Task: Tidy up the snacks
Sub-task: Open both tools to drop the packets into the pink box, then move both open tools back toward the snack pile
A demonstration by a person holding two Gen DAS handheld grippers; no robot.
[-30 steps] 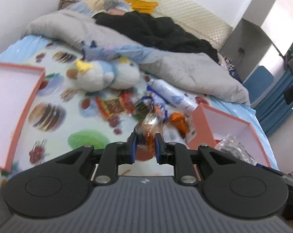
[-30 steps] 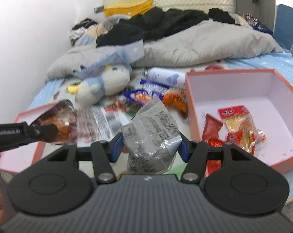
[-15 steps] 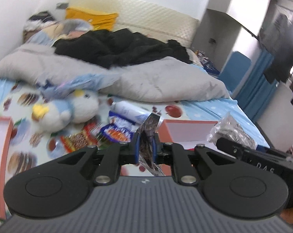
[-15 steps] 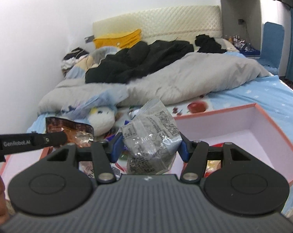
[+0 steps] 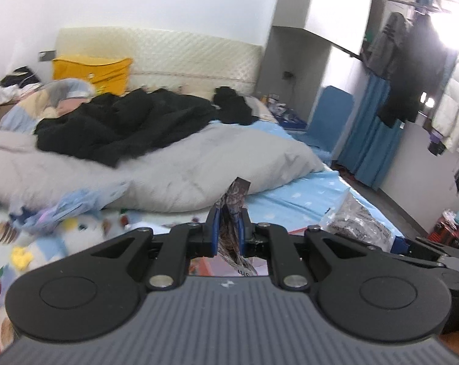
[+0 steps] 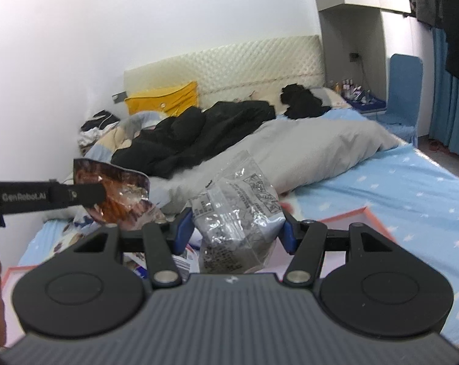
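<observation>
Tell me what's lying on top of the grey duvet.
A heap of black clothing lies on the grey duvet, nearer the headboard. Whatever sits beneath the clothing or duvet is covered.

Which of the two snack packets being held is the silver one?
The packet in the right tongs is silver with black print; the one in the left tongs is brown-orange.

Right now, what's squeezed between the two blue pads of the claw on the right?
A crinkly silver snack packet, pinched by the right claw. The right wrist view shows this most clearly.
</observation>
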